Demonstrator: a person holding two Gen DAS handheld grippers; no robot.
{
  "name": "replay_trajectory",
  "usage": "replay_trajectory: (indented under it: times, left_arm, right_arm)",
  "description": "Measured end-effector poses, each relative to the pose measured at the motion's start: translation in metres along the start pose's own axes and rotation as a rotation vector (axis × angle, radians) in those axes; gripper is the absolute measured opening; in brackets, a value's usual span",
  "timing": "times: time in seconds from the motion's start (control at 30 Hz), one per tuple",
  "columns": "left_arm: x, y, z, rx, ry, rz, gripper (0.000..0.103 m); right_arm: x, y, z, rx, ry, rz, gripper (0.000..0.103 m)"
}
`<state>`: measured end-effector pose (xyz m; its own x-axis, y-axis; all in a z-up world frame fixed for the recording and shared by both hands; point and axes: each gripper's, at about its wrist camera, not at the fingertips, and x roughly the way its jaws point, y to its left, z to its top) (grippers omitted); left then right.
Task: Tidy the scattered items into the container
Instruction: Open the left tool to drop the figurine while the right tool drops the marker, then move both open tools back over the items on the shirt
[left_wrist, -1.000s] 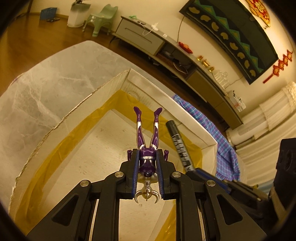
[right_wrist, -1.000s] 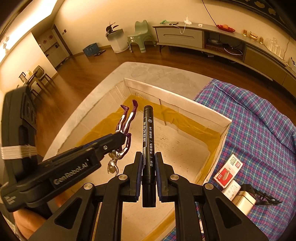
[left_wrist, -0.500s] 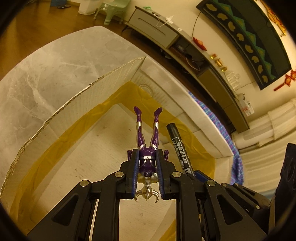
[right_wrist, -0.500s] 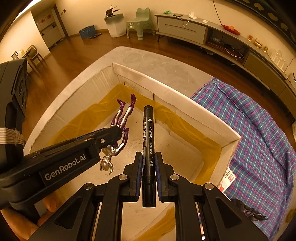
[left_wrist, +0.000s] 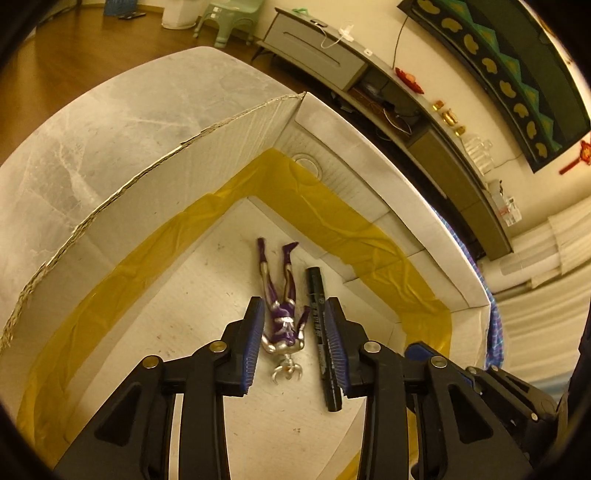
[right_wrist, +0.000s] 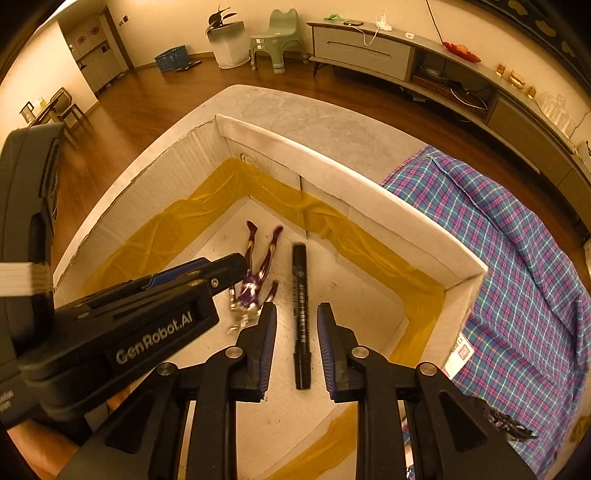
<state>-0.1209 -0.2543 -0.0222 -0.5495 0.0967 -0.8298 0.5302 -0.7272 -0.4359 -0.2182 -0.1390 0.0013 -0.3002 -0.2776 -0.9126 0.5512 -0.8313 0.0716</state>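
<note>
A white cardboard box (left_wrist: 369, 147) (right_wrist: 369, 192) with yellow tape inside stands on a marble table. A purple and silver toy figure (left_wrist: 281, 314) (right_wrist: 255, 280) lies on the box floor. A black marker (left_wrist: 321, 332) (right_wrist: 301, 314) lies beside it on its right. My left gripper (left_wrist: 293, 347) is open above the figure, holding nothing. My right gripper (right_wrist: 295, 347) is open above the marker, holding nothing. The left gripper's body (right_wrist: 147, 321) shows in the right wrist view, to the left of the right gripper.
A blue plaid cloth (right_wrist: 517, 258) covers the table right of the box, with a red and white packet (right_wrist: 460, 354) and a small dark object (right_wrist: 506, 428) on it. A long sideboard (right_wrist: 424, 62) and a green stool (right_wrist: 277, 37) stand beyond the table.
Both grippers opened. The toy figure and the marker dropped from the jaws and now lie on the box floor. Both grippers had moved lower into the box.
</note>
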Motion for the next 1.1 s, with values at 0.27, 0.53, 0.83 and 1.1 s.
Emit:
replay_trajectory:
  times: [0.27,0.53,0.83,1.1]
  left_arm:
    - [-0.014,-0.003,-0.002,0.020,-0.020,-0.008,0.037]
    - [-0.049,-0.008,-0.011,0.061,-0.062,0.012,0.037]
    - [-0.115,-0.031,-0.052,0.200,-0.202,0.068,0.037]
    - [-0.136,-0.051,-0.106,0.352,-0.275,0.091,0.037]
  right_arm:
    - [-0.017,0.000,-0.016,0.020,-0.027,0.058,0.024]
    - [-0.052,0.000,-0.044,0.036,-0.074,0.175,0.028]
    - [-0.116,0.016,-0.095,-0.051,-0.187,0.205,0.031]
    - [-0.167,0.020,-0.152,-0.139,-0.322,0.161,0.038]
